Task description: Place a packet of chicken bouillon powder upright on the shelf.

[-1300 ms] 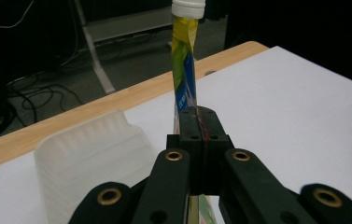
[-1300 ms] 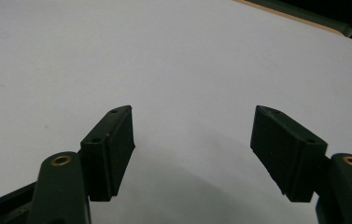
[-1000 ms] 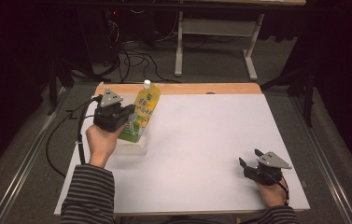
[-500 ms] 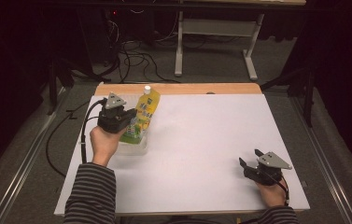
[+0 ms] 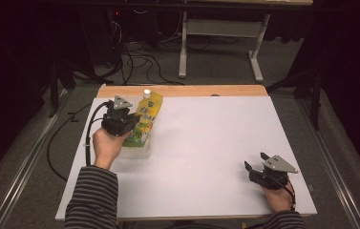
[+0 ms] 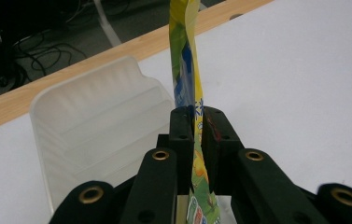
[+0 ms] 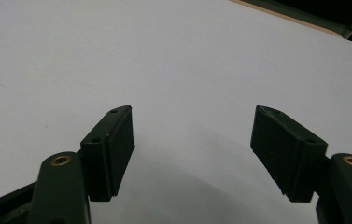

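A yellow-green drink pouch [image 5: 147,114] with a white cap stands upright, its bottom inside a translucent plastic tub [image 5: 138,151] at the table's left. My left gripper [image 5: 132,123] grips the pouch from the left side. In the left gripper view the thin pouch [image 6: 185,60] runs between the two pads of the left gripper [image 6: 197,114], which touch it on both sides; the jaws have just been opening slightly with the pouch between them. The tub [image 6: 85,121] lies behind and left of the jaws. My right gripper [image 5: 255,160] rests near the front right corner, open and empty, its jaws [image 7: 192,116] wide over bare white surface.
The white tabletop [image 5: 216,143] has a wooden strip [image 5: 182,90] along its far edge. A black cable [image 5: 89,136] trails off the left edge from the left gripper. Beyond the table are floor cables and a white desk frame [image 5: 183,43].
The left gripper and the pouch have shifted only slightly above the tub. The right gripper has kept still.
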The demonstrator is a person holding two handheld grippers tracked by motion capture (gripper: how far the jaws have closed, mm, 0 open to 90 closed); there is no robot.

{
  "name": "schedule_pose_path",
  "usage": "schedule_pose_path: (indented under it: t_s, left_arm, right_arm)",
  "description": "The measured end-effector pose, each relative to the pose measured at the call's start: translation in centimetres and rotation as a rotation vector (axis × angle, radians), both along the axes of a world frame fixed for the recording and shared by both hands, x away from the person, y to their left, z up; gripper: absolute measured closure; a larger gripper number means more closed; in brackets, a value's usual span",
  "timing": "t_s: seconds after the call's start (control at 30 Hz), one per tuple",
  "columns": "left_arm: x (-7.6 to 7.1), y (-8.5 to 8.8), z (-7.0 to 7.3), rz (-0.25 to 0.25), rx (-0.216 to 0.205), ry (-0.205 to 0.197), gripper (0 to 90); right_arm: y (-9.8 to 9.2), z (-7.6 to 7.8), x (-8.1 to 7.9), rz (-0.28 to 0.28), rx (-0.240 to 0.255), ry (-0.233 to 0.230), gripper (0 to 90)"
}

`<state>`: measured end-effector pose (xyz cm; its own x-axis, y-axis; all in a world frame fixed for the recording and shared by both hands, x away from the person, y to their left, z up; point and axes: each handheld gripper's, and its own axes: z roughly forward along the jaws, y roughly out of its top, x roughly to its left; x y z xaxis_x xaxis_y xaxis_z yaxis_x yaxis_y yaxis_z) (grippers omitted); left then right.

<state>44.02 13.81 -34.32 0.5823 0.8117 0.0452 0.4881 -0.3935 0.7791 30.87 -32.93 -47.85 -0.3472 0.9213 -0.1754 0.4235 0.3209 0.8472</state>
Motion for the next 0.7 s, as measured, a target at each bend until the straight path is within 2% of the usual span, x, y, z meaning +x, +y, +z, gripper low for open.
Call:
schedule_pose_path:
  t_s: [0.2, 0.3, 0.43, 0.53, 0.7]
  left_arm:
    - [0.9, -0.5, -0.6, 0.019, 0.017, 0.054, 82.6]
    - [1.4, -0.9, -1.2, 0.03, 0.036, 0.095, 82.6]
    - [2.1, -1.0, -1.5, 0.036, 0.03, 0.143, 84.2]
    - [2.0, -1.0, -1.5, 0.046, 0.038, 0.133, 89.3]
    - [1.6, -1.0, -1.6, 0.032, 0.051, 0.094, 90.0]
  right_arm:
    - [-0.1, 0.0, 0.0, 0.001, -0.006, -0.003, 30.9]
    - [0.0, 0.0, 0.0, -0.003, 0.0, -0.004, 30.9]
    - [0.0, 0.0, 0.0, -0.007, 0.008, -0.005, 31.0]
    - [0.1, 0.0, 0.0, -0.004, -0.001, 0.002, 30.9]
    - [0.0, 0.0, 0.0, -0.012, 0.005, -0.007, 31.7]
